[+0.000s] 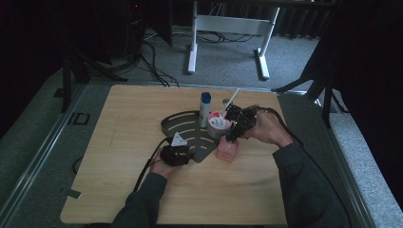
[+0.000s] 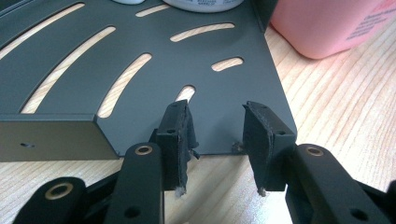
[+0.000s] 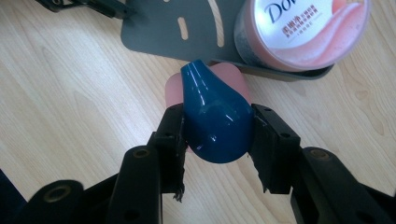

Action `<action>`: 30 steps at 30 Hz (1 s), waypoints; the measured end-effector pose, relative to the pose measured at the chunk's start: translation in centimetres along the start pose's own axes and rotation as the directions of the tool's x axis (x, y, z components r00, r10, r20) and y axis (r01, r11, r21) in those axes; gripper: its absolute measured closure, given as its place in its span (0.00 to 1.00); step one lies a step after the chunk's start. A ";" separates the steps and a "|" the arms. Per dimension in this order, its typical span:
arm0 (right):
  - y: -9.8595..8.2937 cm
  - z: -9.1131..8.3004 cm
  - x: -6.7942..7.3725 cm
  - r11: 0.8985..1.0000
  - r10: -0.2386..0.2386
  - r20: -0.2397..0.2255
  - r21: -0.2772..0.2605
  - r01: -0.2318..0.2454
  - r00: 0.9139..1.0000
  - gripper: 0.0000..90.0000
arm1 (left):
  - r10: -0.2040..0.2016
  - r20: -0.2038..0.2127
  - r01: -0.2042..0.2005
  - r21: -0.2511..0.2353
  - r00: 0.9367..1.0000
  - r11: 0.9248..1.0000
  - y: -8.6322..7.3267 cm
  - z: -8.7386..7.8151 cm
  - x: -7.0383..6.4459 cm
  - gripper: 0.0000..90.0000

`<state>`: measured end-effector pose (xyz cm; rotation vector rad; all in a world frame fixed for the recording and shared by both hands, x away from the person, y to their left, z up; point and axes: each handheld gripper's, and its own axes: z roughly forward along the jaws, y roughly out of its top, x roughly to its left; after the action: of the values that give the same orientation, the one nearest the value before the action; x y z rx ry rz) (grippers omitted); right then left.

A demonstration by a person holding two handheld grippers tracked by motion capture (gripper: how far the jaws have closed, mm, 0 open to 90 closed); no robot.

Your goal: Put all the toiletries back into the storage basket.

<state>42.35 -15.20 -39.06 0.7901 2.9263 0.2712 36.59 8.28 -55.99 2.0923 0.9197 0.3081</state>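
while my right gripper (image 3: 215,135) pinches the blue pump head (image 3: 215,119) of the pink bottle (image 1: 226,149), the bottle stands on the wooden table (image 1: 119,118) just beside the near right corner of the dark slotted rack (image 1: 185,128). i read the step as lifting it onto that rack, so i'd keep the squeeze even on both sides of the pump head, lift straight up before moving across, and avoid knocking the dove jar (image 3: 303,28) sitting at the rack's right edge. my left gripper (image 2: 215,140) has its jaws spread, straddling the rack's near edge without closing on it; i'd use it to steady the rack if it slides. the bottle's long axis is vertical, base down on the table, and the pump spout points toward the rack. a white tube with a blue cap (image 1: 205,107) stands on the rack's far side.
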 end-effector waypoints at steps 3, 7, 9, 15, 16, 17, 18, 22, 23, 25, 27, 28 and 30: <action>0.1 0.0 0.2 1.000 -0.001 -0.007 -0.001 0.001 1.000 0.65 | 0.000 0.000 0.000 0.000 1.000 1.000 0.0 0.0 0.0 0.67; 0.2 0.0 0.7 1.000 -0.010 -0.013 -0.004 0.010 1.000 0.65 | -0.001 0.001 0.001 0.000 1.000 1.000 0.0 0.0 0.0 0.67; 0.4 -0.1 0.9 1.000 -0.017 -0.013 -0.012 0.017 1.000 0.65 | 0.001 0.000 -0.001 0.001 1.000 1.000 0.0 0.0 0.0 0.67; 0.7 -0.3 1.1 1.000 -0.013 -0.020 -0.018 0.012 1.000 0.65 | 0.000 0.001 0.000 0.001 1.000 1.000 0.0 0.0 0.0 0.67; 0.7 -0.3 1.1 1.000 -0.013 -0.023 -0.019 0.013 1.000 0.65 | 0.000 0.001 0.000 0.001 1.000 1.000 0.0 0.0 0.0 0.67; 0.7 -0.3 1.1 1.000 -0.014 -0.025 -0.022 0.013 1.000 0.65 | -0.001 0.001 0.001 0.001 1.000 1.000 0.0 0.0 0.0 0.67; 0.7 -0.3 1.1 1.000 -0.019 -0.027 -0.020 0.018 0.999 0.65 | -0.001 0.000 0.001 0.000 1.000 1.000 0.0 0.0 0.0 0.67; 0.9 -0.3 1.4 0.999 -0.025 -0.039 -0.026 0.024 0.999 0.65 | -0.002 0.001 0.002 0.000 1.000 1.000 0.0 0.0 0.0 0.67; 1.2 -0.3 1.6 0.999 -0.034 -0.052 -0.042 0.031 0.998 0.65 | 0.001 0.000 -0.001 0.000 1.000 1.000 0.0 0.0 0.0 0.67; 1.5 -0.4 1.9 0.998 -0.039 -0.054 -0.049 0.036 0.998 0.65 | -0.001 0.001 0.001 0.000 1.000 1.000 0.0 0.0 0.0 0.67; 2.0 -0.5 2.2 0.997 -0.048 -0.052 -0.058 0.045 0.998 0.65 | 0.003 0.000 -0.003 0.002 1.000 1.000 0.0 0.0 0.0 0.67; 2.3 -0.5 2.4 0.997 -0.053 -0.049 -0.060 0.050 0.997 0.65 | 0.003 0.000 -0.003 0.002 1.000 1.000 0.0 0.0 0.0 0.67; 2.7 -0.6 2.5 0.997 -0.056 -0.051 -0.062 0.053 0.997 0.65 | -0.001 0.001 0.001 0.000 1.000 1.000 0.0 0.0 0.0 0.67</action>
<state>41.43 -11.77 -38.09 0.7038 2.9671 0.3796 36.60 8.29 -55.99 2.0922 0.9198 0.3070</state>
